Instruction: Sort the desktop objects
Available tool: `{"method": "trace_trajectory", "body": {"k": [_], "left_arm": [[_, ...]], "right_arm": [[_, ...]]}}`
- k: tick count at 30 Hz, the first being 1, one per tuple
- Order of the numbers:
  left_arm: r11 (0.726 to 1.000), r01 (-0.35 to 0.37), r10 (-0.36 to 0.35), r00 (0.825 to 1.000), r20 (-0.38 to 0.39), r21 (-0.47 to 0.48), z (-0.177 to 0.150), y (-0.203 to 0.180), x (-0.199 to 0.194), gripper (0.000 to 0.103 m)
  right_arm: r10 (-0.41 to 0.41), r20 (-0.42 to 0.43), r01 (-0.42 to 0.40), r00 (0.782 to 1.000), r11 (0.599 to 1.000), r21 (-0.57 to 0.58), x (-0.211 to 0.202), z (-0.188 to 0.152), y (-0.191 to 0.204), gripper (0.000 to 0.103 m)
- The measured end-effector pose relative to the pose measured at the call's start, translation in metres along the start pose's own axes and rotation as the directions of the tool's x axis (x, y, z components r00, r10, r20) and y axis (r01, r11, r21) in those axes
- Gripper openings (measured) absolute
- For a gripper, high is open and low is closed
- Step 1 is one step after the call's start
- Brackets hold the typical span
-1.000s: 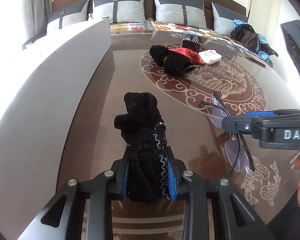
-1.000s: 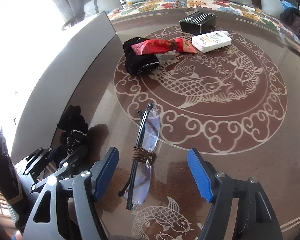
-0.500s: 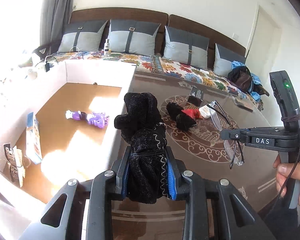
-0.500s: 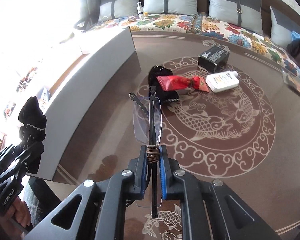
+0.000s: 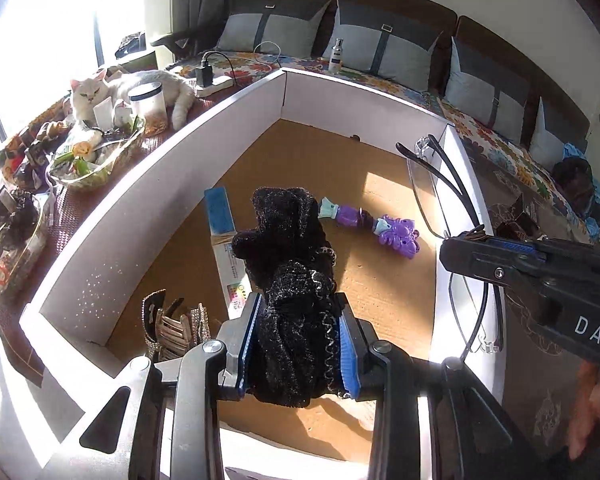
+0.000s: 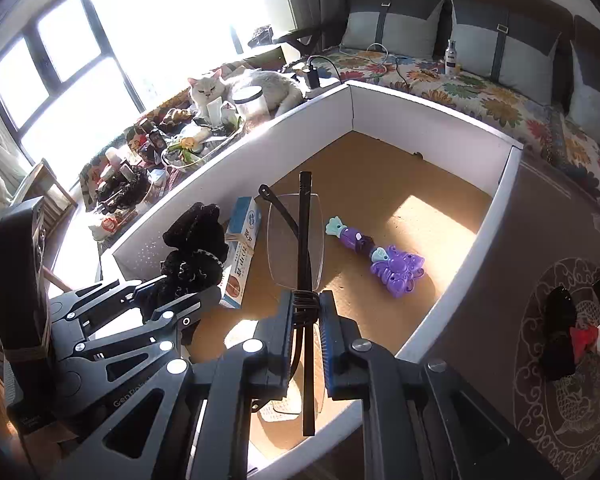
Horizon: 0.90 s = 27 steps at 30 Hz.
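Left claw (image 5: pixel 298 344) is clamped on a black glove (image 5: pixel 290 280); right claw (image 6: pixel 306 344) is clamped on folded glasses (image 6: pixel 296 240). Both items are suspended above the white box (image 6: pixel 452 312).

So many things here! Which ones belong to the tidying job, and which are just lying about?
Part of the job:
black glove in left tongs
glasses in right tongs
white box
purple toy

Just lying about:
cat
cushions
glass bowl
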<state>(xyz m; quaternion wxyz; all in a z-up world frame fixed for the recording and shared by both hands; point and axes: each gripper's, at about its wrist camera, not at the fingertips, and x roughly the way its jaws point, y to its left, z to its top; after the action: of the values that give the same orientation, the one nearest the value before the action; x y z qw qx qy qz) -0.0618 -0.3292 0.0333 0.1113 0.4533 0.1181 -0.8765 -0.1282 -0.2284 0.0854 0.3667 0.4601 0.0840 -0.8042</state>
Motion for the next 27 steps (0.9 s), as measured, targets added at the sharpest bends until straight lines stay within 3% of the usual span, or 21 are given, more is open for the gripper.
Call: {"method": "trace_trajectory", "body": {"k": [1, 3, 4, 7, 10, 12, 14, 17, 20, 21, 23, 27], "left_arm": [[1.000, -0.001, 0.001, 1.000, -0.020, 0.000, -0.005, 0.000, 0.005, 0.046], [1.000, 0.003, -0.003, 1.000, -0.028, 0.000, -0.014, 0.001, 0.010, 0.068], [1.000, 0.002, -0.002, 1.000, -0.016, 0.001, -0.016, 0.003, 0.009, 0.072], [0.999, -0.017, 0.016, 0.999, 0.030, 0.031, -0.024, -0.002, -0.004, 0.073], [0.999, 0.024, -0.026, 0.997, 0.078, 0.025, -0.030, -0.010, -0.020, 0.073], [0.998, 0.062, -0.065, 0.991, 0.115, 0.030, -0.036, -0.024, -0.035, 0.073], [0.991, 0.122, -0.129, 0.982, 0.138, 0.056, -0.043, -0.045, -0.049, 0.073], [0.962, 0.245, -0.262, 0.953, 0.150, 0.123, -0.059, -0.087, -0.069, 0.073], [0.916, 0.340, -0.368, 0.923, 0.112, 0.211, -0.082, -0.140, -0.081, 0.075], [0.902, 0.357, -0.386, 0.918, 0.088, 0.242, -0.091, -0.159, -0.082, 0.080], [0.884, 0.363, -0.393, 0.918, 0.047, 0.293, -0.109, -0.194, -0.075, 0.086], [0.868, 0.363, -0.364, 0.929, -0.062, 0.339, -0.140, -0.248, -0.040, 0.086]], "right_arm": [[0.009, -0.019, -0.008, 1.000, 1.000, 0.017, 0.013, -0.001, -0.002, 0.017], [0.021, -0.069, -0.016, 0.997, 0.998, 0.062, 0.032, -0.002, -0.007, 0.047], [0.022, -0.067, -0.017, 0.997, 0.997, 0.076, 0.035, -0.003, -0.010, 0.053], [0.018, 0.002, -0.019, 1.000, 0.997, 0.080, 0.019, -0.006, -0.017, 0.067], [-0.040, 0.103, 0.035, 0.994, 0.998, 0.047, -0.016, -0.016, -0.028, 0.078], [-0.115, 0.187, 0.111, 0.976, 0.993, 0.031, -0.040, -0.032, -0.043, 0.086], [-0.222, 0.245, 0.219, 0.944, 0.975, 0.038, -0.057, -0.053, -0.067, 0.096], [-0.362, 0.226, 0.355, 0.904, 0.932, 0.071, -0.066, -0.098, -0.116, 0.097], [-0.455, 0.135, 0.441, 0.880, 0.889, 0.123, -0.071, -0.151, -0.171, 0.097], [-0.477, 0.102, 0.462, 0.873, 0.876, 0.140, -0.074, -0.170, -0.190, 0.097], [-0.519, 0.051, 0.504, 0.853, 0.846, 0.176, -0.086, -0.204, -0.224, 0.097], [-0.577, -0.001, 0.561, 0.817, 0.794, 0.236, -0.116, -0.255, -0.273, 0.097]]}}
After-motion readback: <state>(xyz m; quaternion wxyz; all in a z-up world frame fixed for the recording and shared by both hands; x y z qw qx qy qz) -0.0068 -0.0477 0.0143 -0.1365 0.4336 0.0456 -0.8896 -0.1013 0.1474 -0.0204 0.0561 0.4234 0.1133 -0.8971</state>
